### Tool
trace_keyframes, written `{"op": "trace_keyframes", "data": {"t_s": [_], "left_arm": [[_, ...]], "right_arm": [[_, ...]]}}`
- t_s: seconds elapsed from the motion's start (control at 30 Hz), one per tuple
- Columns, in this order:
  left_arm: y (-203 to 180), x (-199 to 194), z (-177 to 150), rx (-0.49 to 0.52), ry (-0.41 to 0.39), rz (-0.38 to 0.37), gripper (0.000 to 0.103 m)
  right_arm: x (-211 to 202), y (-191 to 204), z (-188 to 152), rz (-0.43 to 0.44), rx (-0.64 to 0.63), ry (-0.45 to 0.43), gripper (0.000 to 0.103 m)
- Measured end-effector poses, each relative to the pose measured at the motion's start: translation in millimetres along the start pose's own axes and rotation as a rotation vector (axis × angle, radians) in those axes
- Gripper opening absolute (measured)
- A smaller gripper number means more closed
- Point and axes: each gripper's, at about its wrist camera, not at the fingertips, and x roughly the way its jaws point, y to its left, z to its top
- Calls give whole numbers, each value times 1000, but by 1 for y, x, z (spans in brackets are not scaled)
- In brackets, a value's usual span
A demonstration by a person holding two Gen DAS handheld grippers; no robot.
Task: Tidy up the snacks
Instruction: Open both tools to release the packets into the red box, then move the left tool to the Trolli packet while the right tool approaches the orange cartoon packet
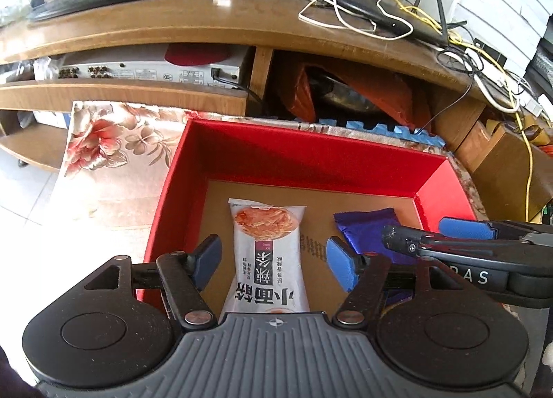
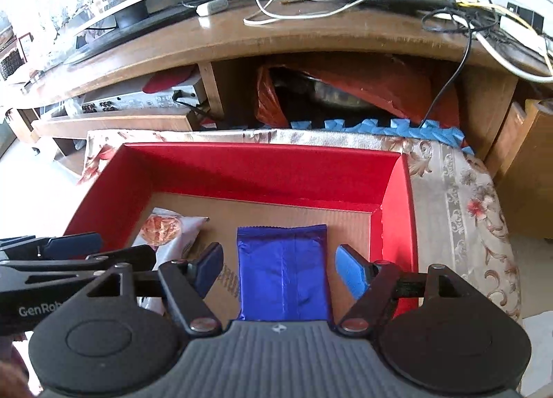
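A white snack packet (image 1: 268, 256) with a noodle picture lies on the cardboard floor of a red box (image 1: 304, 152). My left gripper (image 1: 274, 261) hovers over it, open, with its blue pads clear of the packet on both sides. A shiny blue-purple snack packet (image 2: 283, 273) lies to the right of it in the same red box (image 2: 262, 169). My right gripper (image 2: 280, 270) is open astride that packet, pads not touching it. The purple packet (image 1: 366, 230) and the right gripper's fingers (image 1: 463, 228) show in the left wrist view; the white packet (image 2: 169, 228) shows in the right one.
The box sits on a flowered cloth (image 2: 456, 197) in front of a wooden TV stand (image 1: 193, 24). A router (image 1: 376, 14) and tangled cables lie on the stand. An orange bag (image 2: 345, 93) fills the shelf behind; blue foam matting (image 2: 397, 128) edges the cloth.
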Motion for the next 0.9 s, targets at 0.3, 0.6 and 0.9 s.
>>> {"op": "trace_keyframes", "data": {"t_s": [0.3,0.6,0.9], "left_arm": [[-4,-23,-9,8,-26,-20,75],[-9,-43,-30,21,-28,-44,75],[-10,-67,-57,28,-25,-71,78]], "right_arm": [[-27,3,-9,11,-4,-24,70],[-49,6,-31,8,4,-13,70],[-73,9,-60,20,12,12,71]]}}
